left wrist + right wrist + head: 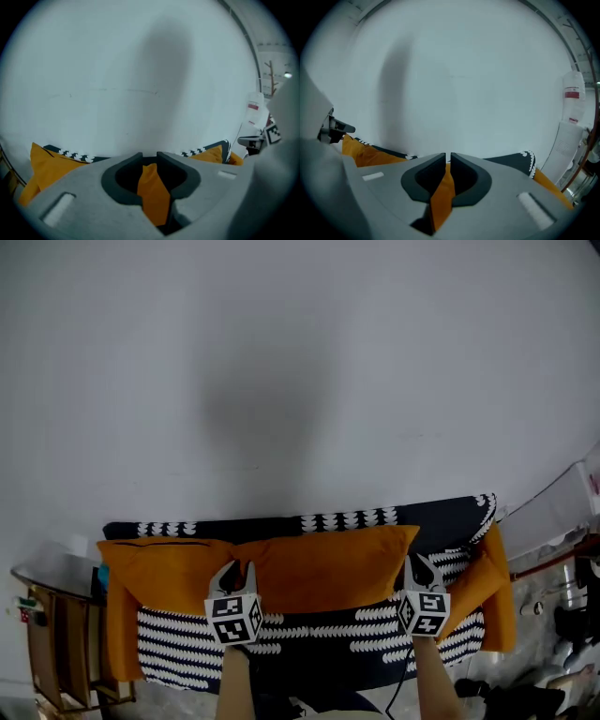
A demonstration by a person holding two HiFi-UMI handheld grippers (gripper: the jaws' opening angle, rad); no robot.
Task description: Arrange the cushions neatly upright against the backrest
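Bare white wall (300, 352) above backrest (441, 514), left tongs (234, 567) and right tongs (422, 562) clamped on opposite ends of middle orange cushion (328, 568)

Wooden side table (47, 643), perhaps glass-topped, stands by white wall (300, 362).

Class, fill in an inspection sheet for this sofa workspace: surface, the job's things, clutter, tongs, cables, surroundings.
Surface: sofa with a dark, white-patterned cover, its backrest against the wall.
Job's things: middle orange cushion lies along the backrest; left orange cushion sits beside it; right orange cushion leans at the sofa's right end.
Clutter: small items on the floor at the right, too small to identify.
Tongs: left tongs and right tongs are each shut on orange fabric, near the middle orange cushion's lower corners.
Cables: thin dark cable hangs below the right tongs.
Surroundings: white wall; wooden side table at the left.
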